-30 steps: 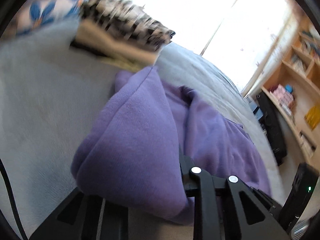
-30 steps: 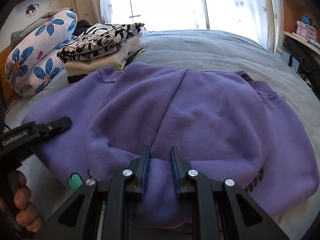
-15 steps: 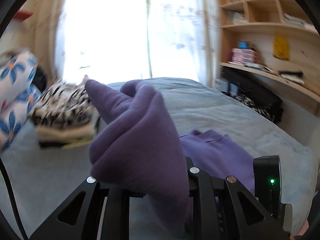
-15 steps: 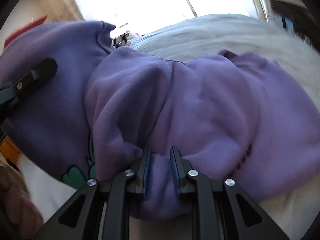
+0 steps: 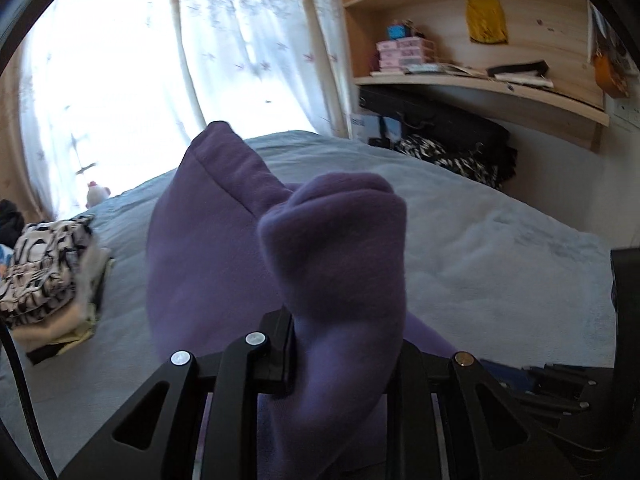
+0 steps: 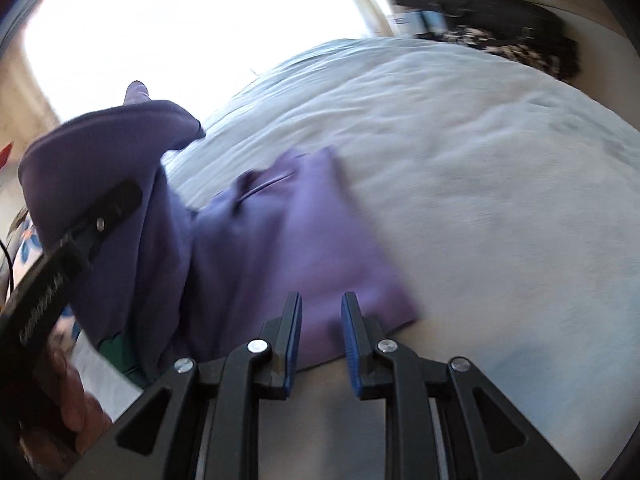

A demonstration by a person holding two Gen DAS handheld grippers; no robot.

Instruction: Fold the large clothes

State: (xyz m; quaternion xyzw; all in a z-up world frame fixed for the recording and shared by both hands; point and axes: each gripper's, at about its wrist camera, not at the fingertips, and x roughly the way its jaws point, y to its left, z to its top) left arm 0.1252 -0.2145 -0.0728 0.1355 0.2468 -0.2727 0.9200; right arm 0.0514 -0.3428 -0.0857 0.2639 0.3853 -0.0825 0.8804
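Observation:
In the left wrist view a purple sweatshirt [image 5: 224,256] is lifted off the grey bed [image 5: 500,264], and a thick bunch of it stands up from my left gripper [image 5: 344,332], which is shut on it. The cloth hides the right finger. In the right wrist view the sweatshirt [image 6: 280,240] hangs blurred over the bed [image 6: 480,160]. Its lower edge sits between the blue pads of my right gripper [image 6: 320,320], shut on it. My left gripper [image 6: 100,220] shows at the left under draped cloth, held by a hand [image 6: 80,420].
A stack of folded clothes [image 5: 48,280] with a black-and-white top lies at the bed's left. Curtains [image 5: 240,60] cover a bright window behind the bed. Wooden shelves [image 5: 480,80] and a black bag [image 5: 440,132] stand along the right wall.
The sweatshirt lay spread on the bed; both grippers have lifted it and swung it sideways. The left gripper rolled upright, and the folded stack slid to the left of its view.

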